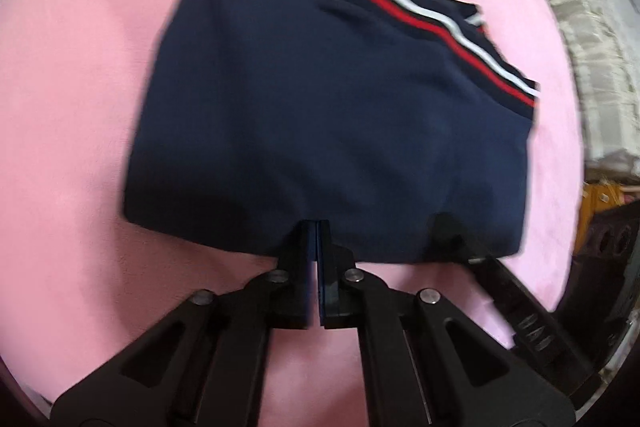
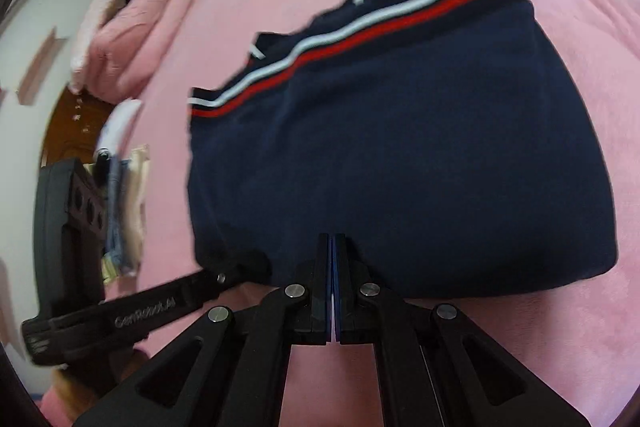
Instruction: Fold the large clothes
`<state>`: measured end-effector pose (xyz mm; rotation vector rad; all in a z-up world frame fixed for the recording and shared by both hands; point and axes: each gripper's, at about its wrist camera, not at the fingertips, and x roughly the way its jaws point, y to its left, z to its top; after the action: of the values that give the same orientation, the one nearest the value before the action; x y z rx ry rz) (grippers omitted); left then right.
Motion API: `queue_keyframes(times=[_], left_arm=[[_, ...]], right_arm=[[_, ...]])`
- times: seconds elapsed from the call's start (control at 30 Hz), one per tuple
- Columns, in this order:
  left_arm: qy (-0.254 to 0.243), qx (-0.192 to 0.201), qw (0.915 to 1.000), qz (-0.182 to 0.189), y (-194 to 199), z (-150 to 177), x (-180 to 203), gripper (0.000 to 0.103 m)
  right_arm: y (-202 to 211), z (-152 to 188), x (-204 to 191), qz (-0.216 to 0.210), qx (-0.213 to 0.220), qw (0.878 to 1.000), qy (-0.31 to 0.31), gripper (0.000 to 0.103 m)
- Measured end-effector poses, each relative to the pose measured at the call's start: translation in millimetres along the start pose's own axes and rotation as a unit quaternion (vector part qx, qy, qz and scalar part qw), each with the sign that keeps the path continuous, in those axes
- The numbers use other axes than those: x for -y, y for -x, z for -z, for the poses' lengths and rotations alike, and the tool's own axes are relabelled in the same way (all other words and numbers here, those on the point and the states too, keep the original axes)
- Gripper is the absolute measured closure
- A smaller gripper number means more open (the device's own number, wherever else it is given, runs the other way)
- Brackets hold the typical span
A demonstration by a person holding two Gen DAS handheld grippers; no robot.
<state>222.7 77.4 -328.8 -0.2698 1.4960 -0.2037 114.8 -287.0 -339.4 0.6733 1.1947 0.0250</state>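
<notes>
A folded navy garment (image 1: 328,115) with a red and white striped band along its far edge lies on the pink blanket (image 1: 80,107). My left gripper (image 1: 316,227) is shut, its tips pinched into the garment's near edge left of centre. The right gripper's finger (image 1: 452,231) shows at the same edge further right. In the right wrist view the garment (image 2: 400,155) fills the middle, and my right gripper (image 2: 332,239) is shut with its tips pressed into the near fold. The left gripper's body (image 2: 140,315) reaches in to the garment's near left corner.
The pink blanket (image 2: 580,327) covers the bed all round the garment. Pink pillows (image 2: 124,35) lie at the far left by a wooden headboard (image 2: 68,131). White bedding (image 1: 592,67) and dark furniture (image 1: 608,239) stand beyond the bed's right edge.
</notes>
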Motion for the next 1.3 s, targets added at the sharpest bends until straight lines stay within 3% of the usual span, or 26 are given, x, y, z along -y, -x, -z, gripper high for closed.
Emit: queue_keyframes(times=[0.07, 0.13, 0.23, 0.27, 0.3, 0.37, 0.4, 0.47, 0.53, 0.6, 0.7, 0.8, 0.97, 1.13, 1.3], left_arm=[[0.011, 0.007, 0.9999, -0.011, -4, 0, -7, 0.102], [0.014, 0.005, 0.9998, -0.015, -7, 1, -7, 0.102], [-0.002, 0.009, 0.9995, -0.031, -4, 3, -4, 0.102], [0.002, 0.014, 0.9994, -0.032, -2, 5, -5, 0.102], [0.006, 0.016, 0.9993, -0.033, -1, 6, -6, 0.102], [0.020, 0.019, 0.9993, -0.024, 1, 9, -13, 0.102], [0.028, 0.019, 0.9992, -0.022, 1, 10, -18, 0.102], [0.032, 0.027, 0.9973, -0.060, 6, 9, -26, 0.102], [0.043, 0.032, 0.9960, -0.072, 13, 8, -38, 0.102], [0.059, 0.023, 0.9976, -0.027, 18, 7, -52, 0.102], [0.068, 0.027, 0.9974, 0.001, 28, 8, -64, 0.102], [0.051, 0.040, 0.9979, -0.007, 39, 9, -63, 0.102], [0.064, 0.040, 0.9967, 0.029, 52, 12, -69, 0.102], [0.076, 0.022, 0.9950, 0.060, 44, 33, -71, 0.101], [0.112, 0.007, 0.9892, 0.095, 23, 34, -71, 0.100]], right_arm=[[2, 3, 24, -0.012, 0.011, 0.998, -0.058, 0.103], [11, 9, 59, -0.074, 0.015, 0.987, -0.142, 0.103], [24, 20, 95, -0.140, 0.002, 0.974, -0.180, 0.103], [29, 22, 100, -0.138, 0.005, 0.975, -0.175, 0.103], [46, 23, 110, -0.124, 0.012, 0.978, -0.165, 0.103], [65, 26, 121, -0.023, 0.037, 0.988, -0.146, 0.103], [76, 27, 133, -0.008, 0.050, 0.987, -0.151, 0.103], [92, 31, 155, -0.015, 0.076, 0.978, -0.191, 0.103], [111, 32, 168, 0.059, 0.102, 0.969, -0.215, 0.103], [129, 31, 174, 0.087, 0.132, 0.963, -0.219, 0.103], [147, 26, 159, 0.074, 0.167, 0.961, -0.206, 0.103], [143, 11, 115, 0.070, 0.176, 0.972, -0.142, 0.103], [100, -17, 41, 0.051, 0.133, 0.989, -0.045, 0.103], [38, -50, -31, 0.043, 0.075, 0.996, -0.009, 0.103], [-11, -57, -55, 0.086, 0.003, 0.996, 0.006, 0.103]])
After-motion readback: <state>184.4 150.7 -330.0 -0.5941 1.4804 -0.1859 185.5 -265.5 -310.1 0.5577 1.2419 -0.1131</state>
